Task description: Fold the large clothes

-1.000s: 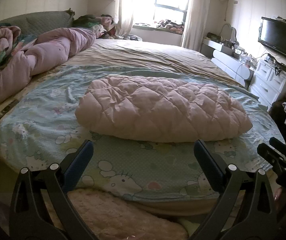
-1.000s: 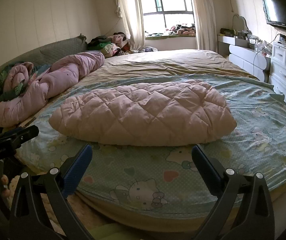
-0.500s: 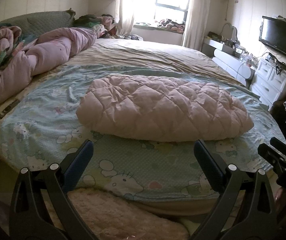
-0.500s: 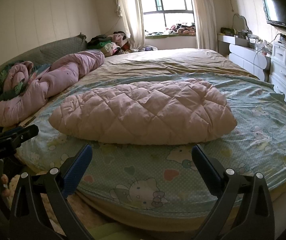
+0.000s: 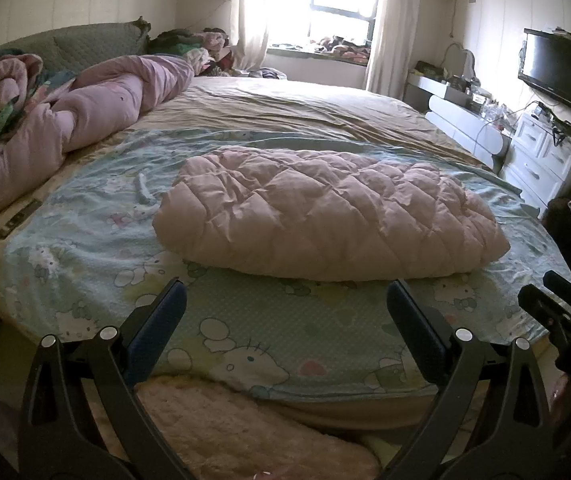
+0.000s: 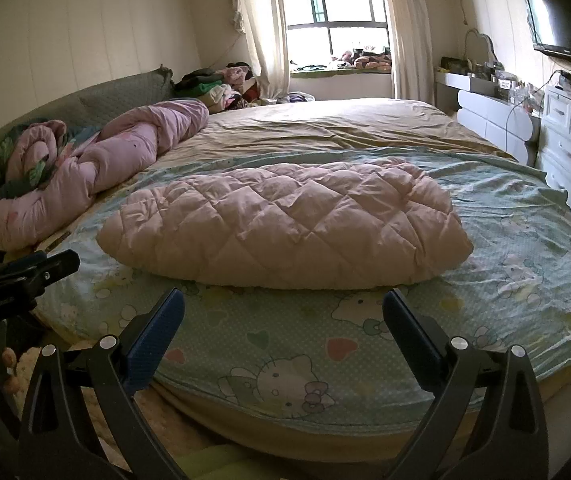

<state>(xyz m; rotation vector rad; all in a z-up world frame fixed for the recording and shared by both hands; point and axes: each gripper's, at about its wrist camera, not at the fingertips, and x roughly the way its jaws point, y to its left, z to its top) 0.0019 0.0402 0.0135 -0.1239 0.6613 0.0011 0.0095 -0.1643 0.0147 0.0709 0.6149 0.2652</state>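
Observation:
A pink quilted padded garment (image 5: 325,212) lies folded in a long bundle across the cartoon-print sheet (image 5: 85,264) on a large bed; it also shows in the right wrist view (image 6: 285,220). My left gripper (image 5: 285,300) is open and empty, held off the bed's near edge, short of the bundle. My right gripper (image 6: 283,308) is open and empty, also short of the bundle's near edge. The right gripper shows at the right edge of the left wrist view (image 5: 557,312), and the left gripper at the left edge of the right wrist view (image 6: 33,272).
A rolled pink duvet (image 5: 65,120) lies along the bed's left side by the grey headboard (image 6: 125,96). Clothes are piled at the far corner (image 6: 221,84). White drawers (image 6: 565,136) and a wall TV (image 5: 557,68) stand at the right. A fluffy rug (image 5: 225,432) lies below the bed.
Both grippers have drifted slightly; the bundle sits a touch higher in the left wrist view. Nothing was taken hold of or let go.

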